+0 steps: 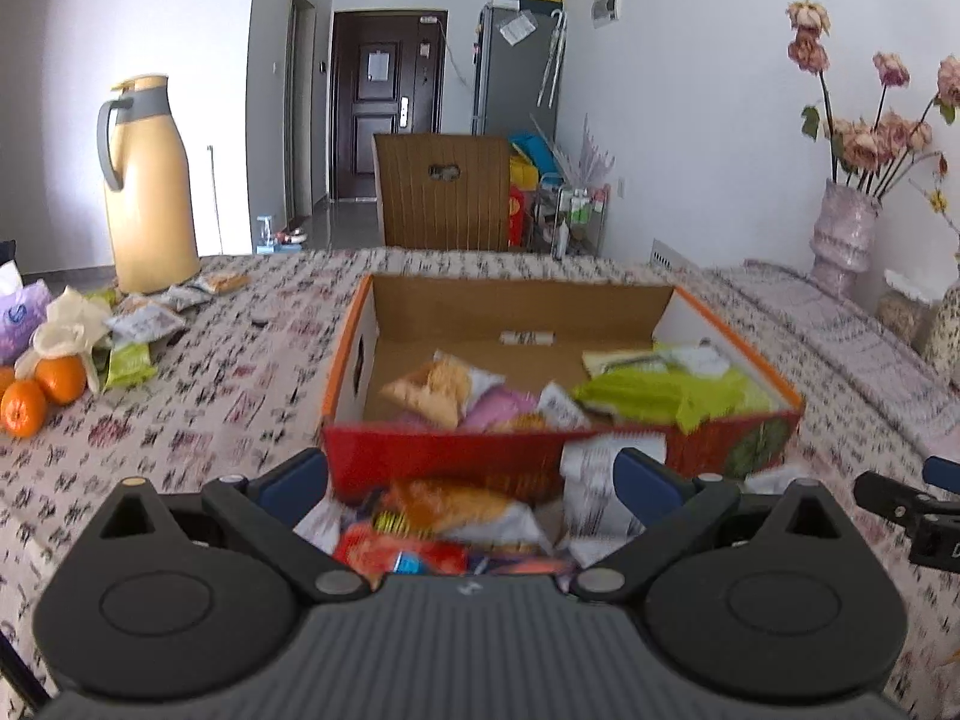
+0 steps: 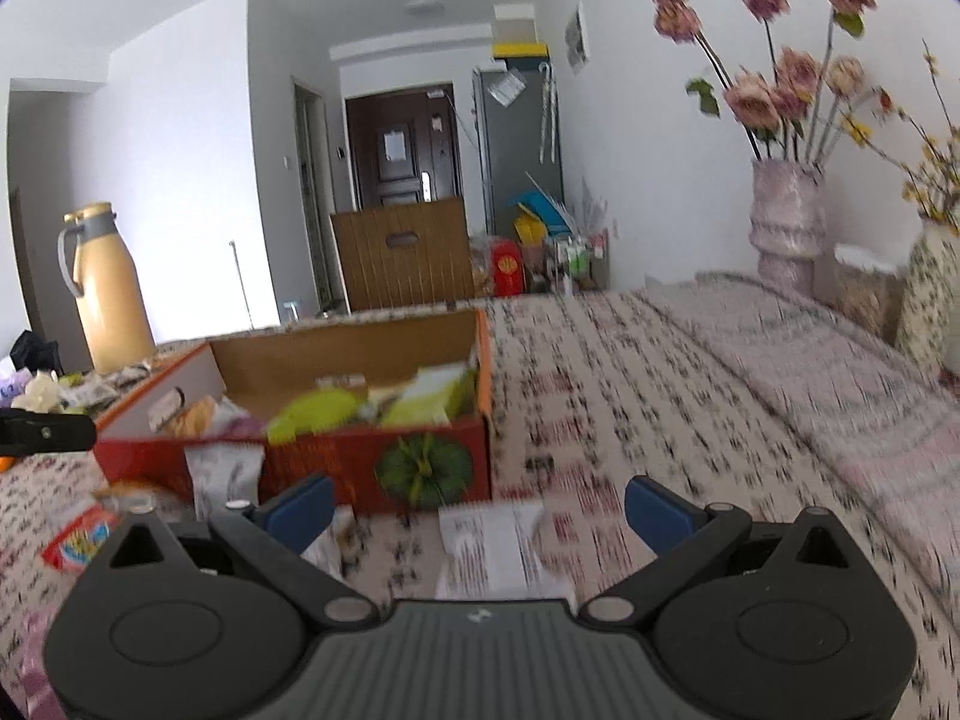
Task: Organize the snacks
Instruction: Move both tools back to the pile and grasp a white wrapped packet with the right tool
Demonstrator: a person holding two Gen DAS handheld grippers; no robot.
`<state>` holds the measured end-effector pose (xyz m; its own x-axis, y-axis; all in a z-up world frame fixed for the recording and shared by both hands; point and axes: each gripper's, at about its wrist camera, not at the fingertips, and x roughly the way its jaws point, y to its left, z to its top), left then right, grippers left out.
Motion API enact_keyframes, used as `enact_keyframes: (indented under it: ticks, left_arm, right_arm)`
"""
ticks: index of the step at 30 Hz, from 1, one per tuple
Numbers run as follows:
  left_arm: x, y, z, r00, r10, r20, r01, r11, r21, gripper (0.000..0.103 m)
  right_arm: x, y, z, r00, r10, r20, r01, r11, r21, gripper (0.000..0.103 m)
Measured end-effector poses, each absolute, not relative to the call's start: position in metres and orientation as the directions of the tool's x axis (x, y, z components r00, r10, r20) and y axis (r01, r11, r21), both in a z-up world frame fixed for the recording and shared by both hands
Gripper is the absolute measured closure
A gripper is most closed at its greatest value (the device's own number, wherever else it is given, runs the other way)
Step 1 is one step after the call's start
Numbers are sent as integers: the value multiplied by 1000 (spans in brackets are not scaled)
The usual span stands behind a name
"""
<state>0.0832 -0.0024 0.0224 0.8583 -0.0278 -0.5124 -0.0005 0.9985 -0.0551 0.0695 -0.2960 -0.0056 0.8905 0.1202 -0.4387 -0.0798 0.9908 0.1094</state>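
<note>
Left wrist view only: oranges (image 1: 42, 390) at left edge. Snack pile (image 1: 432, 525) lower centre between spread left gripper (image 1: 471, 480), before box (image 1: 564, 450). Right gripper (image 2: 480, 507) spread over white packet (image 2: 495, 546); bare tablecloth (image 2: 690, 396) at right.

Open red-and-orange cardboard box (image 1: 360, 354) sits upright on the table, partly filled with packets, lime-green ones (image 1: 666, 396) at right. Loose mixed snack packets (image 1: 432, 534) heaped just before its front wall.

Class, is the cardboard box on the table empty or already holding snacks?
Partly filled: snack packets lie inside the cardboard box, with bare floor showing.
</note>
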Motion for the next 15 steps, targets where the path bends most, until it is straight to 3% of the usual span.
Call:
enact_keyframes:
  ticks: [11, 15]
  left_arm:
    - [59, 14, -20, 792, -12, -610, -38, 997, -69, 0]
    - [52, 17, -23, 785, -2, -619, -49, 997, -66, 0]
  right_arm:
    - [56, -307, -39, 838, 66, -541, -21, 996, 90, 1]
    - [62, -305, -43, 824, 56, -564, -15, 997, 76, 10]
